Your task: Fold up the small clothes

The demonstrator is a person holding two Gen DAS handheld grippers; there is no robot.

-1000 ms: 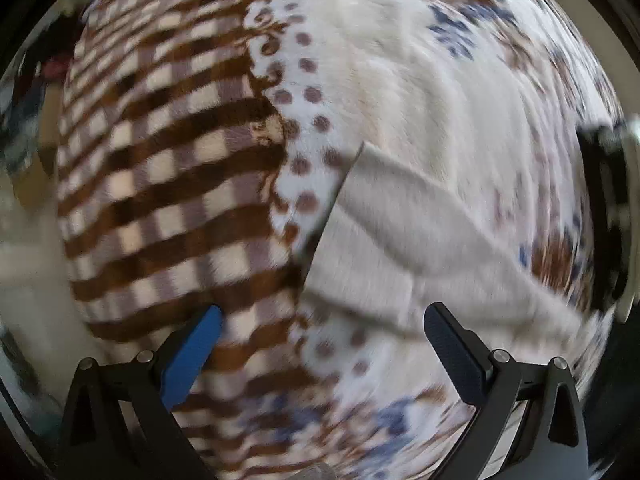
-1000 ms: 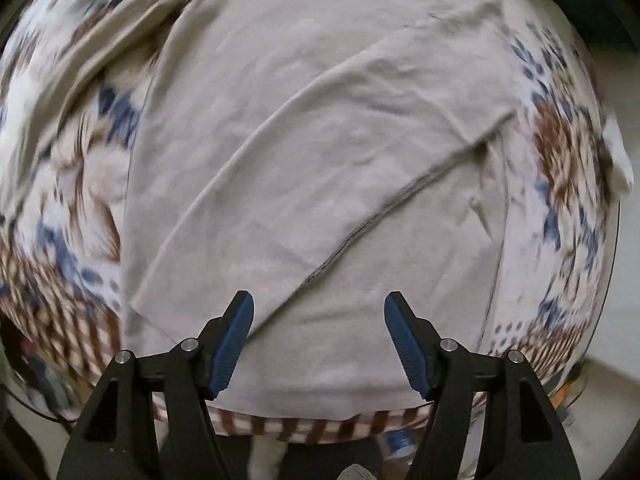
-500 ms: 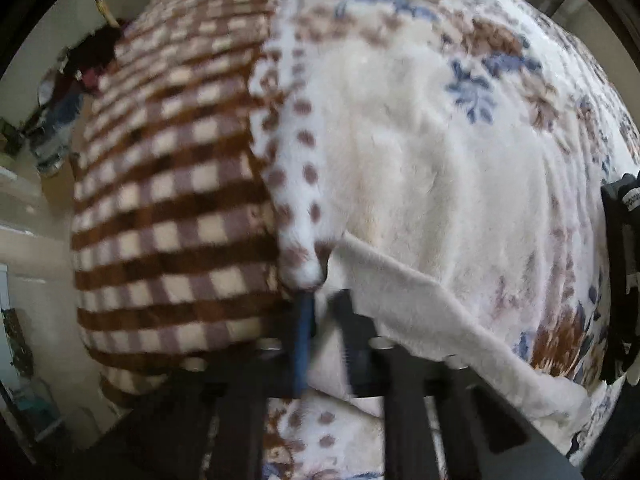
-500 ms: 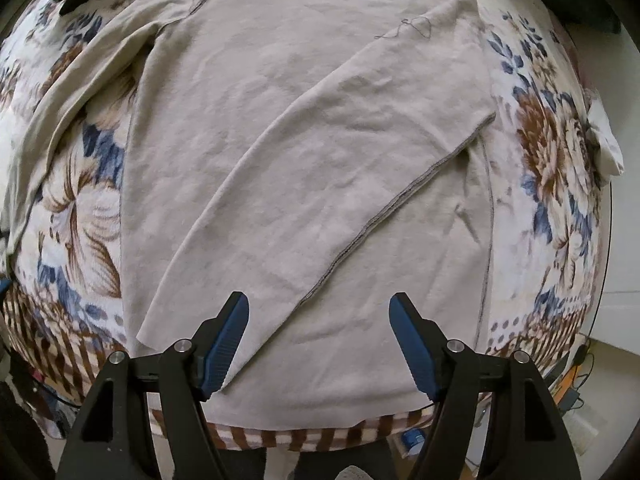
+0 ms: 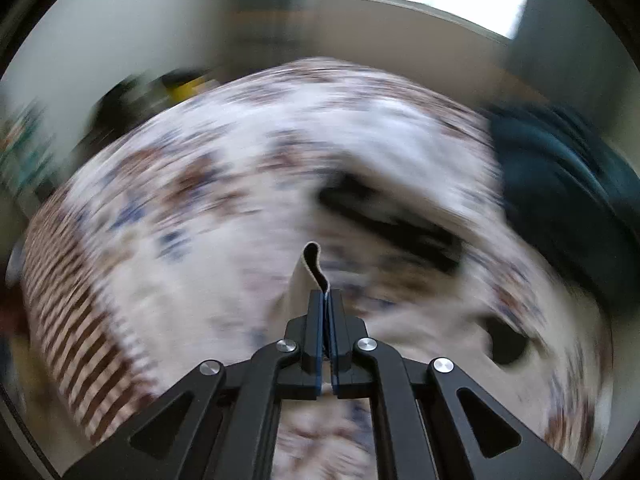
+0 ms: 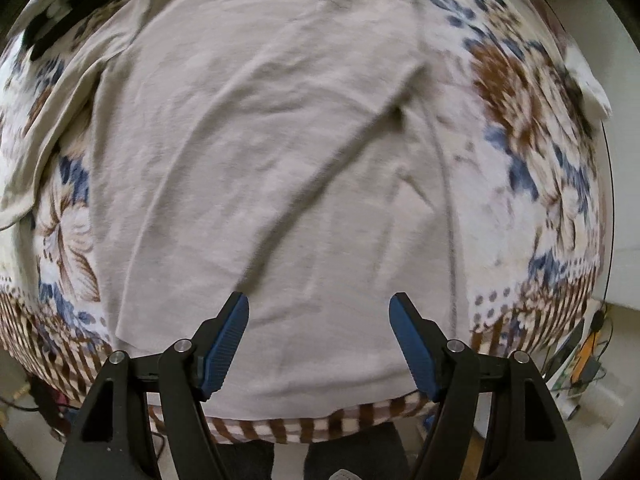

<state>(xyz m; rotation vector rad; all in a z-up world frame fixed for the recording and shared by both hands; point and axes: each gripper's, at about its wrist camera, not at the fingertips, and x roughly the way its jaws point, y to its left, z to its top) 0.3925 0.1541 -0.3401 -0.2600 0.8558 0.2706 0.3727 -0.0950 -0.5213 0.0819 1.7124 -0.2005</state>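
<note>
A beige long-sleeved shirt [image 6: 280, 140] lies spread on a floral blanket [image 6: 532, 128], one sleeve folded diagonally across its body. My right gripper [image 6: 319, 312] is open and empty, hovering over the shirt's lower hem. My left gripper [image 5: 327, 300] is shut on the cuff of the other beige sleeve [image 5: 308, 272] and holds it lifted above the blanket [image 5: 208, 208]; a loop of the fabric sticks up past the fingertips. The left wrist view is blurred by motion.
The blanket has a brown checked border [image 5: 76, 320] at the bed's edge. A dark teal bundle [image 5: 560, 192] lies at the right of the bed. A black strip [image 6: 72, 12] lies at the far left by the shirt's shoulder. Cables and clutter [image 6: 580, 364] lie on the floor.
My left gripper closed on the sleeve cuff, lifted it and swung up over the bed. My right gripper stayed open and moved slightly closer over the shirt's hem.
</note>
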